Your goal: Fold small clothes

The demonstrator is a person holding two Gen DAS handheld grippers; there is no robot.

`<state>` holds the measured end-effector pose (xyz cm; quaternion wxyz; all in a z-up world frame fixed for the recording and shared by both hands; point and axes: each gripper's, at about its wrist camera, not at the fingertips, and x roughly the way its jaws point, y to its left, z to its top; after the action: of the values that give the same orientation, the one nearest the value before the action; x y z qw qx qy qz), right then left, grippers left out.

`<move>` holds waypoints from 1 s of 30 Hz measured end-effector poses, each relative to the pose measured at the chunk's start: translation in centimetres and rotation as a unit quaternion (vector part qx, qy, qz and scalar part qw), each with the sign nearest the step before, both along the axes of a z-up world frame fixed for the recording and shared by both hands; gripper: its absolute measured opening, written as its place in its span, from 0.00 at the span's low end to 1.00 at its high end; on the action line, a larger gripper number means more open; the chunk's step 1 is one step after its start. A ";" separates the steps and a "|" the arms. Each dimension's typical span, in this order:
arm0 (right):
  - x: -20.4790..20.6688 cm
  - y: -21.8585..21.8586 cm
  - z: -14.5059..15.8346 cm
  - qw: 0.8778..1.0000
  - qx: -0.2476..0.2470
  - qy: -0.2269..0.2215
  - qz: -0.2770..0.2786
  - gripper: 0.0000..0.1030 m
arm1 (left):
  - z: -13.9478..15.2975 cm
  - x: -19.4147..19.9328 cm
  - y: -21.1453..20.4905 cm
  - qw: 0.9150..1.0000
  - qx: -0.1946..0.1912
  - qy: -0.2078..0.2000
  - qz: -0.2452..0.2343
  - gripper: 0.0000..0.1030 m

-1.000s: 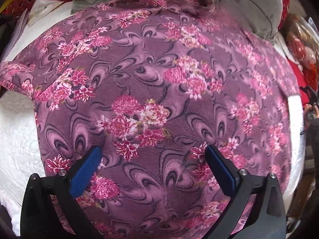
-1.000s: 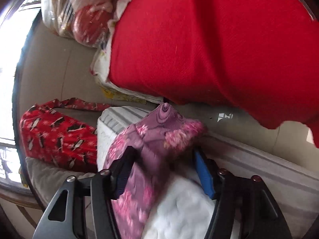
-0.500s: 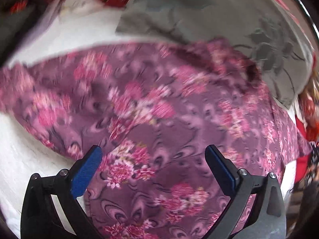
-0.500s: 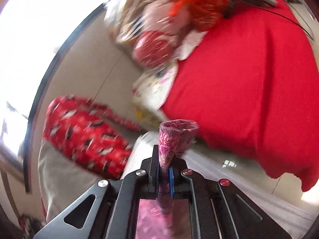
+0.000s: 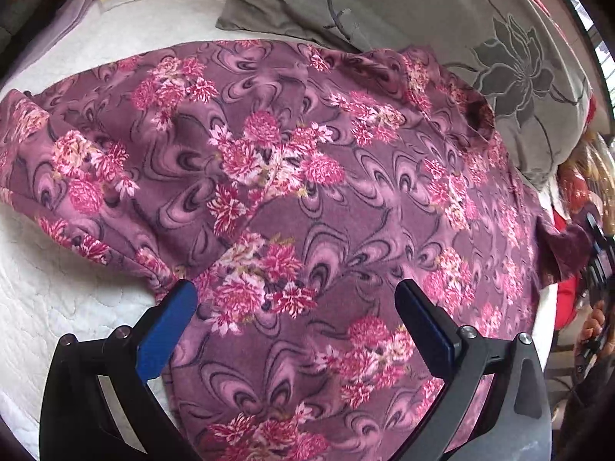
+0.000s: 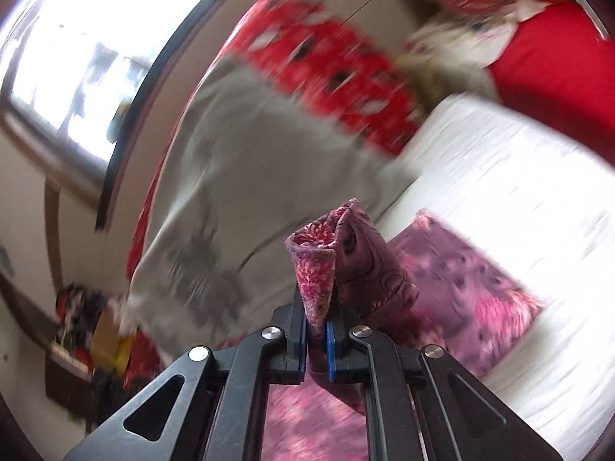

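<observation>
Already clamped tight, the right gripper (image 6: 317,330) pinches a bunched corner of the purple floral garment (image 5: 307,199), which lies spread across the white quilted bed (image 5: 69,299), near a grey flowered pillow (image 5: 442,19) at the far side. The left gripper (image 5: 296,307) hovers above the near hem, jaws wide apart and empty. Soft, light and limp, the fabric likely drapes and sags; edges and corners look the surest holds.

White quilted bedcover (image 5: 73,299), grey flower-print pillow (image 5: 442,19), red patterned cloth (image 6: 338,77), bright window (image 6: 77,38)
</observation>
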<state>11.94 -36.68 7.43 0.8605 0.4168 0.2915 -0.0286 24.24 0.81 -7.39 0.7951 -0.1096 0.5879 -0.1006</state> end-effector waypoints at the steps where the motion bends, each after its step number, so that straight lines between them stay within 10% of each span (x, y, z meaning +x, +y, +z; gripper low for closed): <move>1: 0.4 1.5 0.0 1.000 -0.001 0.002 0.013 0.06 | 0.0 -0.1 0.2 1.000 -0.007 0.002 -0.001 1.00; 15: 5.1 22.3 -2.1 0.981 -0.004 0.035 0.189 0.07 | 1.8 -0.1 8.0 0.985 -0.164 0.049 0.023 1.00; 30: 2.6 29.4 -9.6 0.955 0.085 0.132 0.253 0.19 | 2.8 -0.7 8.8 0.983 -0.177 0.047 0.025 1.00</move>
<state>14.52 -7.28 -2.18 0.7552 0.3934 0.4994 0.1598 23.54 9.56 -4.59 0.7369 -0.2677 0.5947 -0.1778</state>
